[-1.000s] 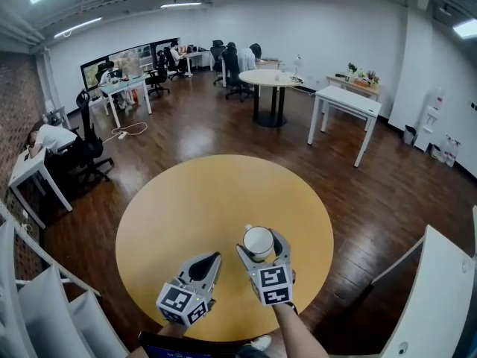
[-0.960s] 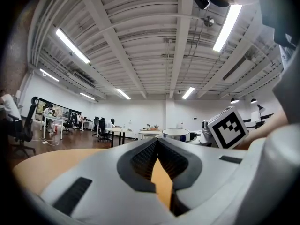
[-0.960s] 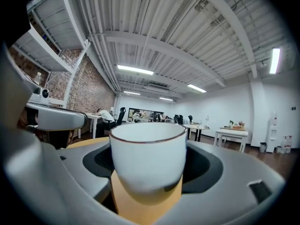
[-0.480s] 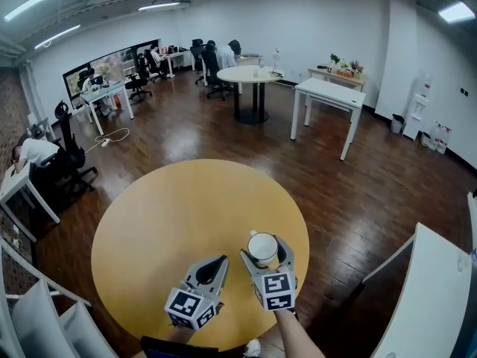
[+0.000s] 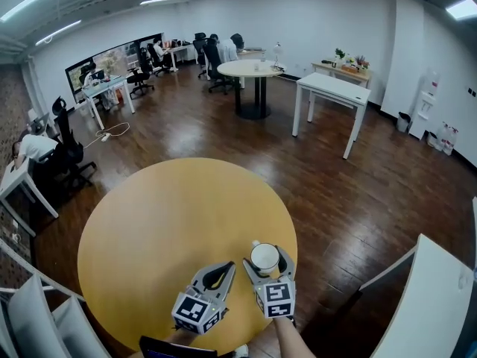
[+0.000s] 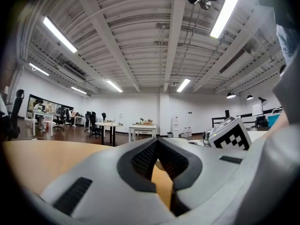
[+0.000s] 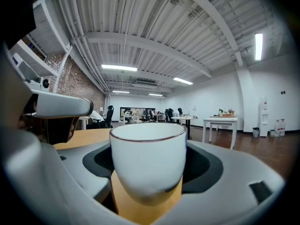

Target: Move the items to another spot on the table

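Observation:
A white cup [image 5: 264, 257] with a thin dark rim stands upright between the jaws of my right gripper [image 5: 266, 255], near the right front edge of the round yellow table [image 5: 171, 215]. In the right gripper view the cup [image 7: 147, 165] fills the space between both dark pads, and the right gripper [image 7: 149, 173] is shut on its sides. My left gripper [image 5: 225, 266] lies just left of it over the table. Its jaws meet at the tips, and the left gripper [image 6: 157, 144] holds nothing.
The table's rim curves close by on the right of the cup, with dark wood floor [image 5: 335, 200] beyond. A white desk [image 5: 436, 297] stands at the lower right and white furniture [image 5: 37, 312] at the lower left. Office tables, chairs and people are far off.
The right gripper has carried the cup closer to the table's right front edge. The left gripper has kept alongside it, still shut. The head view has shifted.

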`<state>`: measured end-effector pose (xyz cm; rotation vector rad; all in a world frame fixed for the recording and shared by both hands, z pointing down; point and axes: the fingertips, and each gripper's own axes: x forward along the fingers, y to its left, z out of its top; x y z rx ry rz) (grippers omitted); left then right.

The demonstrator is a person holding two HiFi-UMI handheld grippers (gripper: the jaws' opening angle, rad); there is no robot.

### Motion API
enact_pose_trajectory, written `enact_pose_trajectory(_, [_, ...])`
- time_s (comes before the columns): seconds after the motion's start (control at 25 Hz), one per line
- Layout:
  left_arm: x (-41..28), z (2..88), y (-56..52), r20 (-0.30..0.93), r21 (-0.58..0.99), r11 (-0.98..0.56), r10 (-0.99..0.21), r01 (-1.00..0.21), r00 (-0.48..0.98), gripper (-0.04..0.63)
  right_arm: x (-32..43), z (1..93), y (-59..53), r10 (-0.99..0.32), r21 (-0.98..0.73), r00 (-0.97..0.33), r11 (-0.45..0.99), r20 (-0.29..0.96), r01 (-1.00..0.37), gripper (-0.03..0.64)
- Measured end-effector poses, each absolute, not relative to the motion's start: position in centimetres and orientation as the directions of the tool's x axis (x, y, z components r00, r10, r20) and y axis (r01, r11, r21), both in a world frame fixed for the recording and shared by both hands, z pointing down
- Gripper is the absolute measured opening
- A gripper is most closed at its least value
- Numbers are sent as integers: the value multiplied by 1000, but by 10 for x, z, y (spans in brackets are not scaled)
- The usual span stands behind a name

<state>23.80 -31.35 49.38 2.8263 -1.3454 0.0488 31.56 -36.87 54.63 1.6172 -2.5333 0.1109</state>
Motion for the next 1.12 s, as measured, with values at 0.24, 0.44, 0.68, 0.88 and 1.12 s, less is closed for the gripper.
enact_pose_trajectory(0.24, [246, 527, -335, 81, -3, -623, -780, -783, 620, 3, 331, 601, -395, -888, -33, -412, 414, 203, -910, 386])
enact_pose_trajectory(0.44, [249, 547, -348, 113, 9, -612, -785, -791, 609, 3, 337, 630, -405, -877, -49, -418, 419, 236, -907, 387])
enact_pose_trajectory(0.68, [252, 550, -355, 128, 10, -612, -784, -791, 608, 3, 334, 642, -417, -871, -57, -424, 424, 247, -904, 387])
enact_pose_trajectory(0.88, [251, 554, -359, 129, 9, -603, -791, -798, 599, 3, 335, 654, -418, -876, -54, -416, 416, 246, -908, 388])
enact_pose_trajectory(1.12, [252, 555, -361, 151, 25, -597, -791, -802, 593, 3, 329, 654, -421, -865, -61, -434, 434, 250, -899, 391])
